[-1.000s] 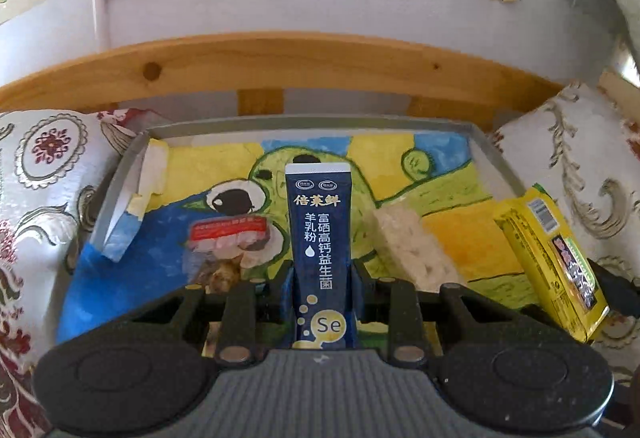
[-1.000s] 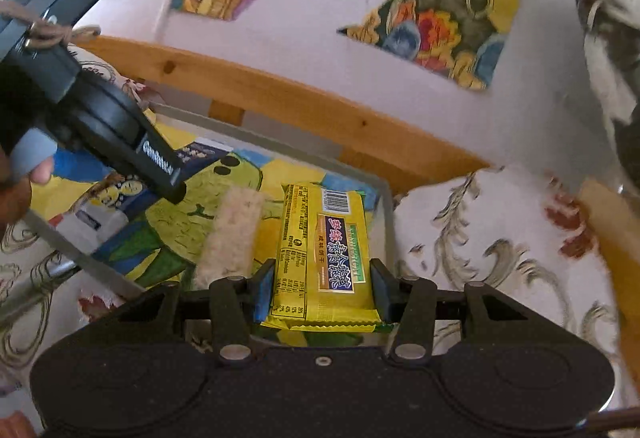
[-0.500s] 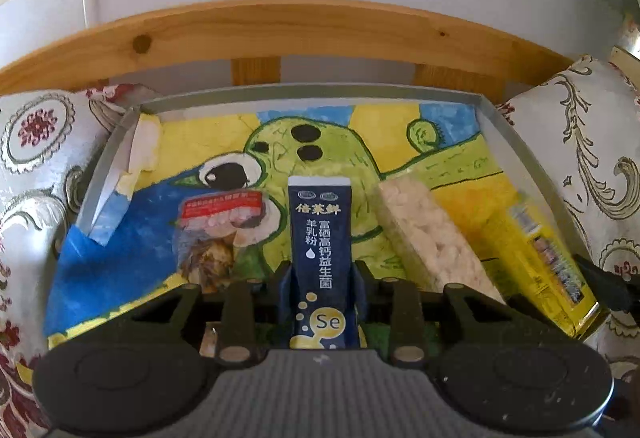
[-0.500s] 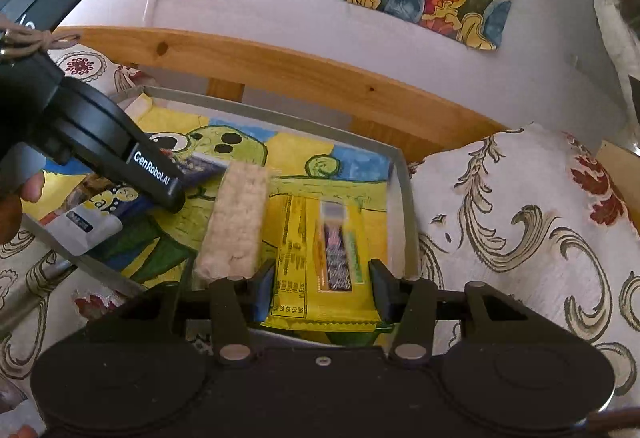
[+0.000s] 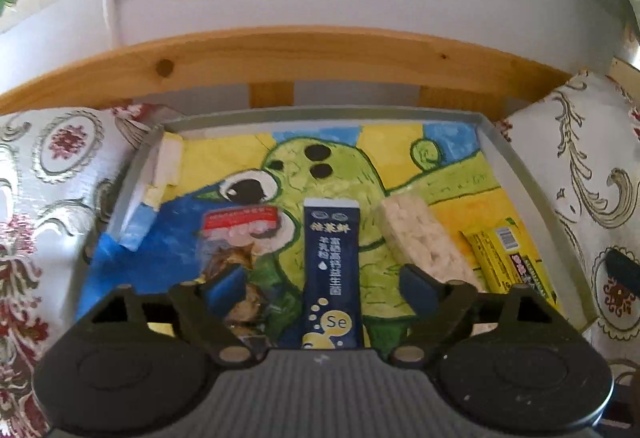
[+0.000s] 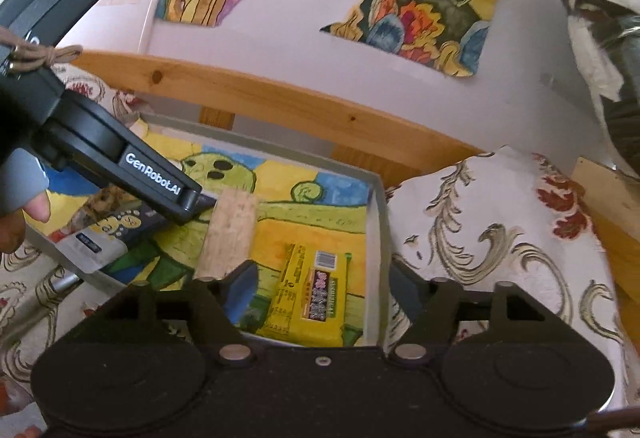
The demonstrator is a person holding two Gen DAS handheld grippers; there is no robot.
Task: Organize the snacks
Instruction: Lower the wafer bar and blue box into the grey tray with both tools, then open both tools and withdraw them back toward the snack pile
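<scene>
A shallow grey tray [image 5: 532, 182] lined with a painted green cartoon creature sits on a patterned cloth [image 5: 48, 174], its far rim close to a wooden rail [image 5: 280, 50] and the white wall behind. Along the tray's left wall, white and blue paper scraps [image 5: 160, 174] curl up, and the blue-painted floor beside them is bare. Next comes a clear snack pouch with a red top [image 5: 236, 234], lying flat. Just right of it the dark blue stick sachet [image 5: 331, 270], printed with white characters and a round "Se" mark, lies lengthwise between the spread fingers of the left gripper [image 5: 320, 286]; neither finger touches it, so the gripper is wide open and holds nothing. A pale rice cracker bar [image 5: 420, 238] lies at a slant just right of the sachet, close by the left gripper's right finger. Farther right, the yellow snack packet [image 6: 312, 290], with a barcode and a dark label, lies flat near the tray's right wall, with a strip of bare yellow floor beyond it toward the far rim. The right gripper [image 6: 320, 286] has its fingers parted well wider than the packet and grips nothing. From the right wrist view, a person's hand [image 6: 16, 214] holds the left gripper's handle at the left edge.
</scene>
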